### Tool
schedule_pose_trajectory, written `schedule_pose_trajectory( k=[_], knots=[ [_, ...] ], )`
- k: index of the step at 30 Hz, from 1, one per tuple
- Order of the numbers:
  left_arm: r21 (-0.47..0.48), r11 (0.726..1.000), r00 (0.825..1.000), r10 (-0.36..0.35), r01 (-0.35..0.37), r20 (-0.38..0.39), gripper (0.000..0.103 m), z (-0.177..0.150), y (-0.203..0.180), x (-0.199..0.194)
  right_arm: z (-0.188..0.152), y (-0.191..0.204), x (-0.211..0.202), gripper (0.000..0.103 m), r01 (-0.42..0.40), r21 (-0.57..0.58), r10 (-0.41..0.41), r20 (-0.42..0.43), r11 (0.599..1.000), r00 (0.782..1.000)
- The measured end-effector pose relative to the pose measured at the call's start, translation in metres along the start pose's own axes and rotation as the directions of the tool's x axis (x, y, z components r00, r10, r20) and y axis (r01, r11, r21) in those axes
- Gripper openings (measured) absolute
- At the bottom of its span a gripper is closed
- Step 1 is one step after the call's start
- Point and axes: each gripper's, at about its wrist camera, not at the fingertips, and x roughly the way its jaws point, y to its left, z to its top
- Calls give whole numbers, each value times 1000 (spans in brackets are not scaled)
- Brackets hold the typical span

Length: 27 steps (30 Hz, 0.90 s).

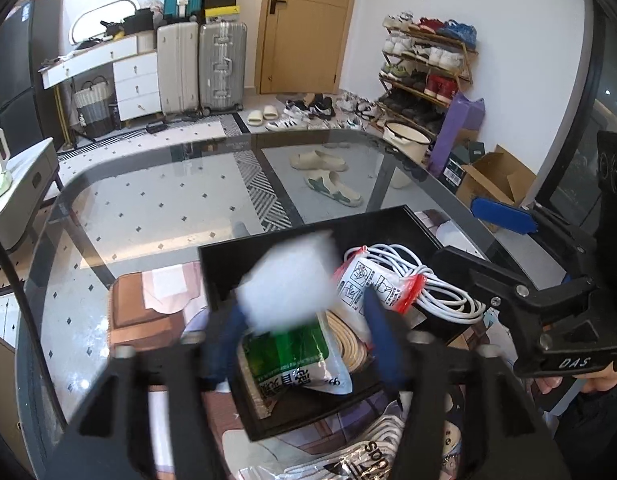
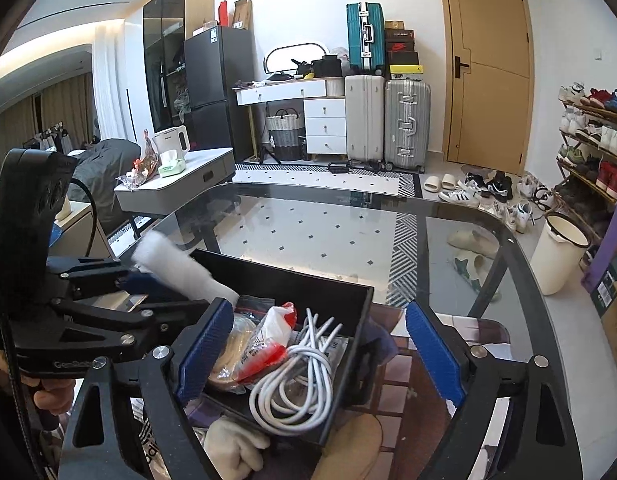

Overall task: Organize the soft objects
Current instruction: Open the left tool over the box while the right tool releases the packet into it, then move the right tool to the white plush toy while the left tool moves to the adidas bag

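Note:
A black tray (image 1: 228, 256) (image 2: 360, 300) stands on the glass table. It holds a coiled white cable (image 1: 440, 284) (image 2: 300, 380), a red-and-white packet (image 1: 372, 280) (image 2: 272, 332), a green packet (image 1: 292, 356) and a beige coil (image 1: 348, 344). My left gripper (image 1: 304, 336) holds a blurred white soft block (image 1: 288, 284) (image 2: 180, 272) above the tray. My right gripper (image 2: 320, 348) is open and empty over the tray's near right part; it also shows in the left wrist view (image 1: 496, 216). A cream glove (image 2: 236, 448) and a bagged white item (image 1: 348, 460) lie in front of the tray.
A patterned brown mat (image 1: 148, 312) (image 2: 420, 392) lies under the tray on the glass table (image 1: 148, 200) (image 2: 348, 232). A white side table (image 2: 180, 176) stands at the left. Suitcases, a shoe rack and a white bucket (image 2: 560, 252) stand on the floor beyond.

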Motion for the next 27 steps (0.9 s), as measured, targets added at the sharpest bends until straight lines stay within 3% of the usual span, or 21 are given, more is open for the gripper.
schedule_pose_trajectory(
  k=[1, 4, 10, 15, 27],
  knots=[
    [0, 1000, 1000, -1, 1, 6, 63, -2, 1, -3, -4, 1, -5, 90, 1, 3, -1, 2, 1000, 1000],
    [-6, 1000, 999, 18, -17, 30, 85, -6, 2, -12, -7, -1, -11, 91, 6, 13, -6, 6, 1000, 1000],
    [-14, 997, 993, 72, -71, 91, 103, -19, 6, -33, -15, -4, -21, 95, 8, 32, -8, 6, 999, 1000],
    [-25, 993, 987, 115, -112, 115, 103, -29, 10, -45, -24, 0, -32, 102, 2, 30, -3, 8, 1000, 1000],
    [-37, 991, 986, 134, -132, 94, 103, -60, 2, -55, -44, 16, -29, 102, -20, -15, 18, -112, 1000, 994]
  ],
)
